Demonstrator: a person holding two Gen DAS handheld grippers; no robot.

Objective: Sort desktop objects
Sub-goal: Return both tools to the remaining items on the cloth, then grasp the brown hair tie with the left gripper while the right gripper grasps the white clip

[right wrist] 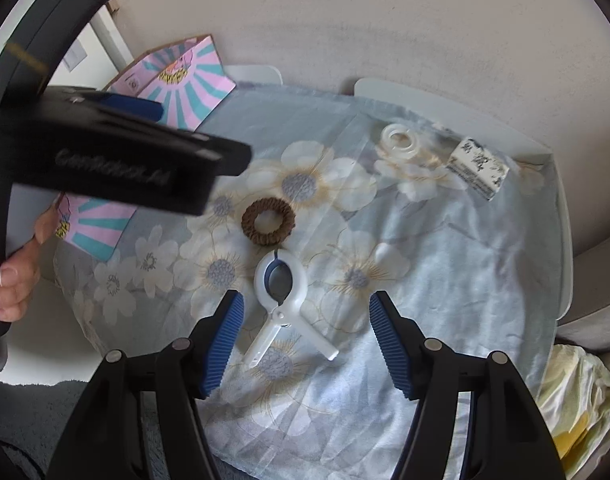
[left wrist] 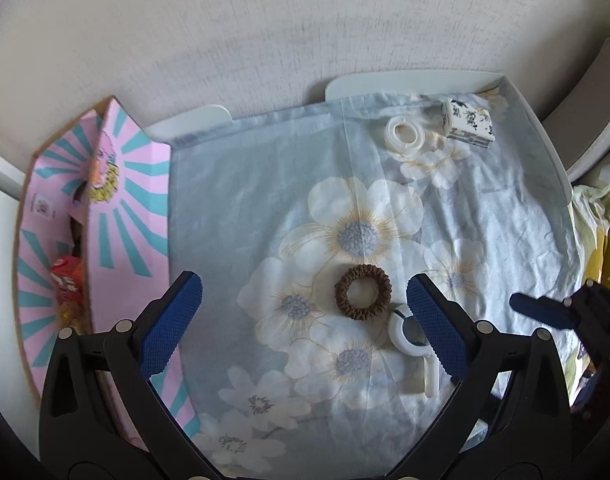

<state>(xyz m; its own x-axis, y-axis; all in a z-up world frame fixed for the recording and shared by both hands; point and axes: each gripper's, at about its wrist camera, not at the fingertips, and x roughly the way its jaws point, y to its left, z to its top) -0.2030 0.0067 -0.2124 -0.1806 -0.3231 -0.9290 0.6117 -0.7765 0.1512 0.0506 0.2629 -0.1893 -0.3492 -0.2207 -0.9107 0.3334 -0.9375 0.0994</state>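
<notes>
A brown hair scrunchie (left wrist: 363, 292) (right wrist: 268, 221) lies on the floral cloth. A white plastic clamp (left wrist: 412, 344) (right wrist: 282, 295) lies just beside it. A white tape ring (left wrist: 405, 134) (right wrist: 401, 141) and a small white patterned box (left wrist: 469, 123) (right wrist: 477, 169) lie at the far right. My left gripper (left wrist: 305, 300) is open and empty, above the cloth with the scrunchie between its fingers ahead. My right gripper (right wrist: 305, 316) is open and empty, with the clamp between its fingers. A right finger (left wrist: 541, 311) shows in the left wrist view.
A pink and teal cardboard box (left wrist: 121, 216) (right wrist: 185, 80) stands open at the left with snack packets (left wrist: 67, 280) inside. The floral cloth (left wrist: 265, 200) covers a white table (left wrist: 553, 160). Yellowish fabric (right wrist: 577, 396) lies off the right edge. A wall runs behind.
</notes>
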